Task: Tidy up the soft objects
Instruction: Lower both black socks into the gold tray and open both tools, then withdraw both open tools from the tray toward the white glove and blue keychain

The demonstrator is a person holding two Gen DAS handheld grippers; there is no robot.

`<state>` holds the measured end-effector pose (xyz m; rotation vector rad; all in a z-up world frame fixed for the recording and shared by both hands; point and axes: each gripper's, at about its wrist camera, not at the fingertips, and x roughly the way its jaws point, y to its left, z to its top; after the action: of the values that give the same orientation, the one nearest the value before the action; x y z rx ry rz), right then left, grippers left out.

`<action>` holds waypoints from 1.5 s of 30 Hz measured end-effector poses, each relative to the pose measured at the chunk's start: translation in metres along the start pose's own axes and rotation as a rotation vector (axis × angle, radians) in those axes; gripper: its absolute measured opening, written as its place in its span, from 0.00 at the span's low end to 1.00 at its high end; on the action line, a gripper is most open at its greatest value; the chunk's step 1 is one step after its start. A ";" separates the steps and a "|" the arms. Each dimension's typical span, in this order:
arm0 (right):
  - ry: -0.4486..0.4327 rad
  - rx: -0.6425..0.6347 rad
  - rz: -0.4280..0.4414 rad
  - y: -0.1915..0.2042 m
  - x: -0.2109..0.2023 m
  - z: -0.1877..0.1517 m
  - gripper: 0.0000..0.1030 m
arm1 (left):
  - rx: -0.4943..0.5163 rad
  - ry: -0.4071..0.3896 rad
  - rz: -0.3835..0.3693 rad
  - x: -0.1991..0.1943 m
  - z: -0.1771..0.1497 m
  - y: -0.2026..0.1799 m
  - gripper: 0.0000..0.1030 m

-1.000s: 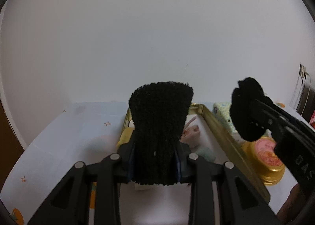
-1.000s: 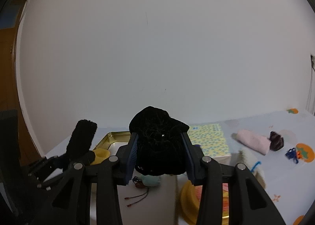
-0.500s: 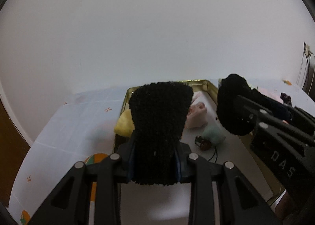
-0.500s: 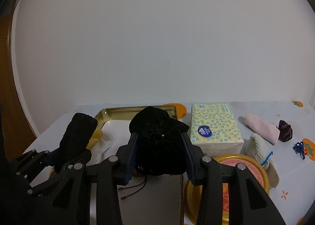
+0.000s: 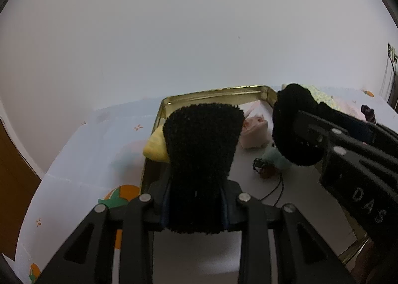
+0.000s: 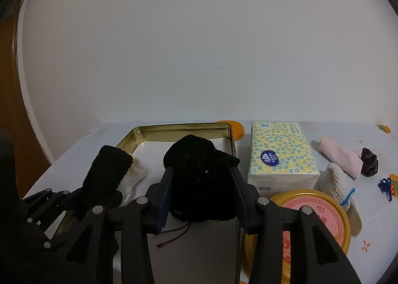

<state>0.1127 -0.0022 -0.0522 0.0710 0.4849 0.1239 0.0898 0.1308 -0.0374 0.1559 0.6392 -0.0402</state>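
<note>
Gold metal frames the biggest thing I see, the open tin tray (image 6: 232,139) on the tabletop (image 5: 82,159), and both my loads hang over it. My left claw (image 5: 196,207) is clamped on a black fuzzy sock (image 5: 201,149) near the tray's left edge. My right claw (image 6: 202,199) has a bunched black knit piece (image 6: 199,172) between its jaws, which are opening now; the fabric fills the gap, pads pressing it.

The risk, as I judge it: the bundle drops unevenly and snags on a pad, or lands on the small things already inside the tray, a pale pink soft piece (image 5: 255,132), a yellow one (image 5: 156,144) at the left rim and a mint charm with dark cord (image 5: 276,159).

Beside the tray's right edge stand a tissue pack (image 6: 281,157) and a round gold lid (image 6: 318,212), crowding my right claw's retreat. Farther right lie a cream knit item (image 6: 340,179), a pink roll (image 6: 340,157) and a dark scrunchie (image 6: 369,162).
</note>
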 end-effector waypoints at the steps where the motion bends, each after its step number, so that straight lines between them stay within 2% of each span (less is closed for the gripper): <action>1: 0.003 0.000 0.007 0.000 0.000 0.000 0.47 | 0.003 -0.001 0.002 -0.001 -0.001 0.000 0.29; 9: 0.015 -0.022 0.046 0.003 -0.003 0.000 0.47 | 0.011 -0.003 0.018 -0.013 -0.002 -0.006 0.29; 11: 0.015 -0.025 0.064 0.004 -0.002 0.000 0.50 | 0.017 -0.004 0.025 -0.015 -0.002 -0.008 0.30; 14: 0.014 -0.038 0.076 0.006 -0.003 0.000 0.62 | 0.020 -0.027 0.023 -0.021 0.000 -0.011 0.44; 16: -0.005 -0.039 0.083 0.006 -0.006 0.001 0.66 | 0.025 -0.063 0.030 -0.030 0.001 -0.013 0.68; 18: -0.039 -0.030 0.092 0.004 -0.012 0.002 0.66 | 0.034 -0.108 0.042 -0.038 0.001 -0.015 0.82; 21: -0.118 0.018 0.079 -0.005 -0.027 0.003 0.66 | 0.028 -0.181 0.054 -0.051 0.003 -0.015 0.86; 22: -0.160 0.043 0.065 -0.011 -0.035 0.003 0.66 | 0.003 -0.204 0.058 -0.055 0.004 -0.012 0.90; 24: -0.230 0.082 0.023 -0.021 -0.047 0.004 0.70 | -0.056 -0.249 0.072 -0.063 0.004 -0.002 0.96; 25: -0.261 0.099 -0.010 -0.027 -0.053 0.003 0.76 | -0.093 -0.280 0.084 -0.068 0.003 0.004 0.99; 28: -0.295 0.117 -0.059 -0.038 -0.061 0.000 0.78 | -0.226 -0.370 0.083 -0.083 0.000 0.024 1.00; 32: -0.249 0.070 -0.081 -0.041 -0.059 -0.009 0.78 | -0.323 -0.403 0.031 -0.087 -0.007 0.033 1.00; 36: -0.245 0.039 -0.112 -0.045 -0.063 -0.015 0.78 | -0.227 -0.426 0.045 -0.092 -0.009 0.013 1.00; 40: -0.245 0.038 -0.121 -0.053 -0.071 -0.020 0.78 | -0.095 -0.393 0.031 -0.094 -0.007 -0.015 1.00; 45: -0.236 0.016 -0.141 -0.065 -0.077 -0.024 0.78 | -0.087 -0.378 0.033 -0.102 -0.010 -0.022 1.00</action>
<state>0.0409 -0.0757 -0.0443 0.0659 0.2544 -0.0264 0.0004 0.1100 0.0121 0.0713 0.2606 -0.0097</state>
